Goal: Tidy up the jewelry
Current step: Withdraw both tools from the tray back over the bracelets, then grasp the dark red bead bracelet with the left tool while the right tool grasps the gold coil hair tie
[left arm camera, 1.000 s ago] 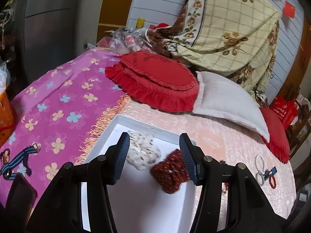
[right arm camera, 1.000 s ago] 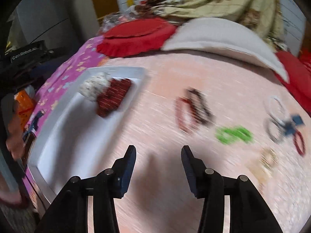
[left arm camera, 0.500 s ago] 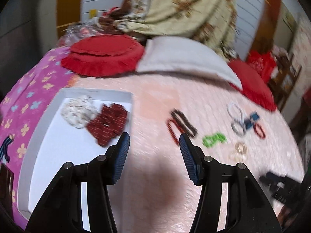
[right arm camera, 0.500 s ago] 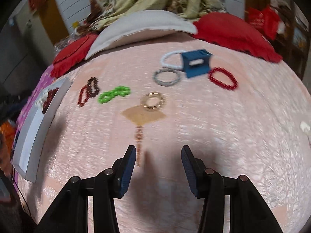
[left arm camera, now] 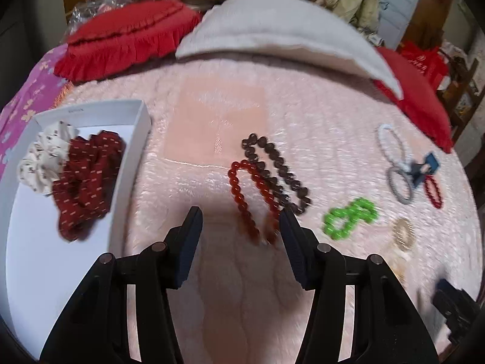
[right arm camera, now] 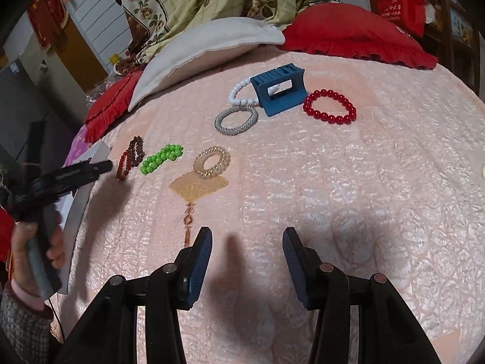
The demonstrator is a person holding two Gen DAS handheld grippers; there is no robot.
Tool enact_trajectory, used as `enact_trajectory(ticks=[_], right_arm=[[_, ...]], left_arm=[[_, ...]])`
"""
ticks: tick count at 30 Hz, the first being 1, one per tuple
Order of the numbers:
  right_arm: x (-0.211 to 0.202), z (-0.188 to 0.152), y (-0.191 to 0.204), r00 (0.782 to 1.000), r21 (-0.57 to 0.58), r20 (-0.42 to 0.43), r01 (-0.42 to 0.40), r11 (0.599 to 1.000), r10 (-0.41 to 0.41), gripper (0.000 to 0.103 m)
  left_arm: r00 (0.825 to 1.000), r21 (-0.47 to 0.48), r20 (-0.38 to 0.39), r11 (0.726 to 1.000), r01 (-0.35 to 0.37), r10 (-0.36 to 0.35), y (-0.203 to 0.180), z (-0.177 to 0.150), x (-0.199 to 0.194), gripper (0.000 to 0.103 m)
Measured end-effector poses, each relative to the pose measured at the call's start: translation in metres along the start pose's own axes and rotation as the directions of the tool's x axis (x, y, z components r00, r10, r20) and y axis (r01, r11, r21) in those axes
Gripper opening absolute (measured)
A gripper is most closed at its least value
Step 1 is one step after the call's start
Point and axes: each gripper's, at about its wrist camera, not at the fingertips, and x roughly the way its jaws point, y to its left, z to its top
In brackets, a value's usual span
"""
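Our left gripper (left arm camera: 241, 221) hangs with its jaws apart and nothing between the pads, poised just short of the near ends of two bead strands on the pink bedspread (left arm camera: 303, 121): a red-orange beaded bracelet (left arm camera: 253, 195) and a dark brown beaded bracelet (left arm camera: 277, 173) that lie touching, partly overlapped. Our right gripper (right arm camera: 247, 250) also stands agape and empty over bare quilt, well apart from any jewelry.

We judge the risk to lie in that overlap: closing here could snag both strands at once, or pinch the plush cover with them. Round beads may also roll out of the pads.

Further out lie the green beaded bracelet (left arm camera: 350, 218), a pale spiral hair tie (right arm camera: 211, 162), a silver mesh bangle (right arm camera: 236, 119), a white bead bracelet (right arm camera: 241, 92), a blue claw clip (right arm camera: 280, 92) and a red bead bracelet (right arm camera: 330, 106). The white tray (left arm camera: 133, 163), left, already holds a dark red scrunchie (left arm camera: 86, 179) and a cream scrunchie (left arm camera: 44, 157).
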Motion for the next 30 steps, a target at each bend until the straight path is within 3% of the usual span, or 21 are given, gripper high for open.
enact_trajectory(ticks=[3,4,5,6,10,18,25,30], right_arm=[[0.001,0.002,-0.005,1.0,0.009,0.008,-0.016,1.0,0.015,0.046],[0.002,0.002,-0.006,1.0,0.012,0.01,-0.02,1.0,0.019,0.046],[0.003,0.001,-0.008,1.0,0.016,0.01,-0.02,1.0,0.02,0.046],[0.004,0.001,-0.009,1.0,0.02,0.008,-0.02,1.0,0.02,0.046],[0.009,0.0,-0.012,1.0,0.033,-0.003,-0.017,0.999,0.017,0.046],[0.01,0.005,-0.002,1.0,-0.002,-0.006,-0.006,1.0,0.006,0.046],[0.023,0.028,0.014,1.0,-0.064,-0.009,0.027,0.998,-0.027,0.046],[0.041,0.05,0.03,0.999,-0.107,-0.004,0.042,0.993,-0.043,0.046]], left_arm=[[0.998,0.032,0.019,0.998,-0.056,0.055,-0.005,0.004,0.013,0.04],[0.998,0.046,0.015,0.997,-0.064,0.063,-0.005,0.004,0.014,0.029],[0.996,0.065,0.027,0.994,-0.088,0.086,-0.009,0.004,0.014,0.013],[0.996,0.074,0.026,0.994,-0.082,0.081,-0.01,0.003,0.014,0.007],[0.996,0.082,0.026,0.992,-0.092,0.09,-0.007,-0.009,0.005,0.007],[1.0,0.063,0.01,0.998,-0.011,0.01,0.005,-0.059,-0.027,0.006],[0.998,0.025,0.012,0.998,0.063,-0.063,0.013,-0.059,-0.028,0.007],[0.997,0.047,0.033,0.997,0.063,-0.065,0.012,-0.058,-0.026,0.007]])
